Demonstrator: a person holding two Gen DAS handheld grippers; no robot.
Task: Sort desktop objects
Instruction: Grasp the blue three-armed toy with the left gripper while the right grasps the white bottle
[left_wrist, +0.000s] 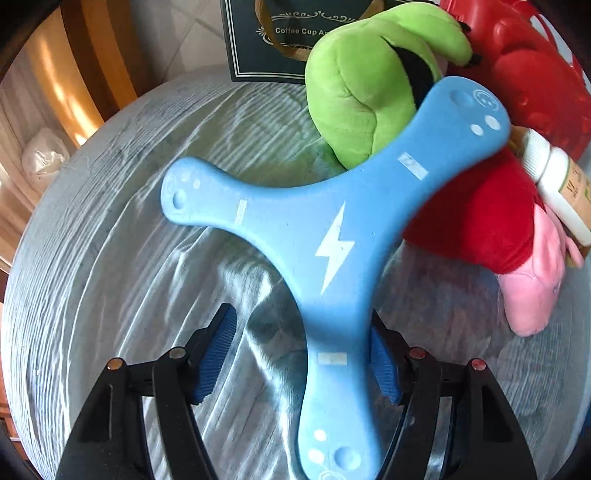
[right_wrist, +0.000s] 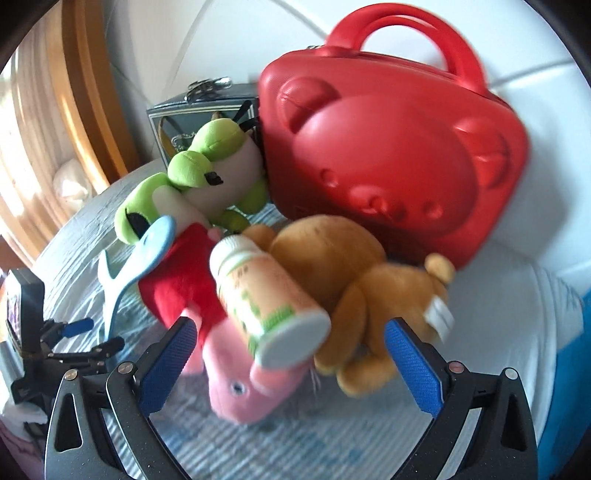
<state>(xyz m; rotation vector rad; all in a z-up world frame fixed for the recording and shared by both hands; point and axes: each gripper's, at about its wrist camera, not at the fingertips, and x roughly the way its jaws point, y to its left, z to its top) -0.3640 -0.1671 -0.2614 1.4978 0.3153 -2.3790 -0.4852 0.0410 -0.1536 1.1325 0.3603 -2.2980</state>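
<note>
Left tool (left_wrist: 303, 358) wide apart around blue boomerang (left_wrist: 332, 236); right tool (right_wrist: 288, 354) wide apart, nothing held. Box (left_wrist: 258, 40) upper frame reads "Coffee Cup".

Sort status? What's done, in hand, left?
Done: nothing visibly sorted. In hand: left gripper open around one arm of the blue boomerang; right gripper open, facing the bottle. Left: green plush, pig plush, brown plush piled beside the red case.
</note>
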